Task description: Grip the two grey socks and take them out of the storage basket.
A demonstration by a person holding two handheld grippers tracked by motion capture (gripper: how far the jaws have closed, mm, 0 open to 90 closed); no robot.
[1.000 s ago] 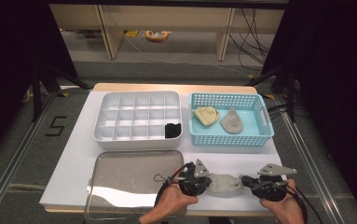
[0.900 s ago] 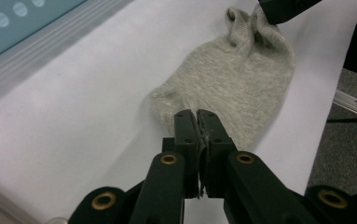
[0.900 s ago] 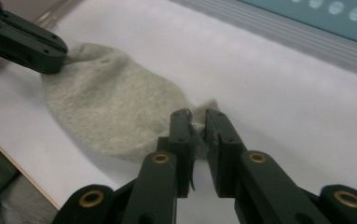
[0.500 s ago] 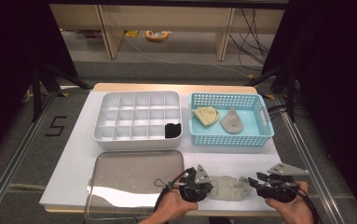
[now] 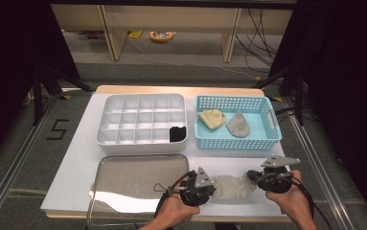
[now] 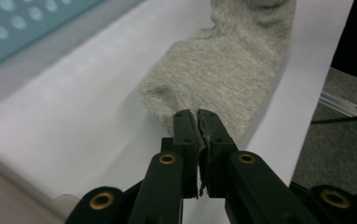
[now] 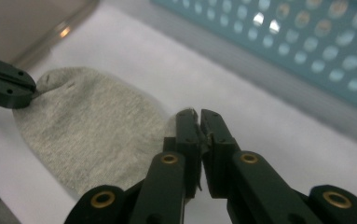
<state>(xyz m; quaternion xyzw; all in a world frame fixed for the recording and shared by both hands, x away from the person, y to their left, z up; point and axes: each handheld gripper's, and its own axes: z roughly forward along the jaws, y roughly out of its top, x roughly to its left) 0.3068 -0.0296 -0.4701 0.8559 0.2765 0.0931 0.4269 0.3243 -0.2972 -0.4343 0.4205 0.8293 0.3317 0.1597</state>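
Grey sock [image 5: 233,187] lying flat near the front edge of the white tabletop [image 5: 75,167], toward its right corner, between the metal tray [image 5: 138,177] and the turquoise basket [image 5: 272,136], and stretched between two hand-held tools. The left claw [image 6: 197,114] is clenched on one end of the sock, its jaws pressed together over a pinch of fabric; the right claw [image 7: 199,114] is likewise clenched on the opposite end, at the fabric's edge. The sock is judged light, soft and limp (a knit that folds and sags wherever it is unsupported), neither fragile nor slippery; it is best taken by its ends or hem, as here, since a hold at the middle would let both halves droop. At the back of the tabletop stand a white compartment box [image 5: 143,120], with a dark rolled item [image 5: 177,133] in its front right compartment, and the basket, with a yellowish item [image 5: 212,118] and a grey item [image 5: 238,124] in it. How deep each jaw bites into the cloth is hard to make out, because the jaws themselves cover the pinch; which end is toe and which cuff cannot be told; the tabletop's front edge is partly covered by the person's hands.
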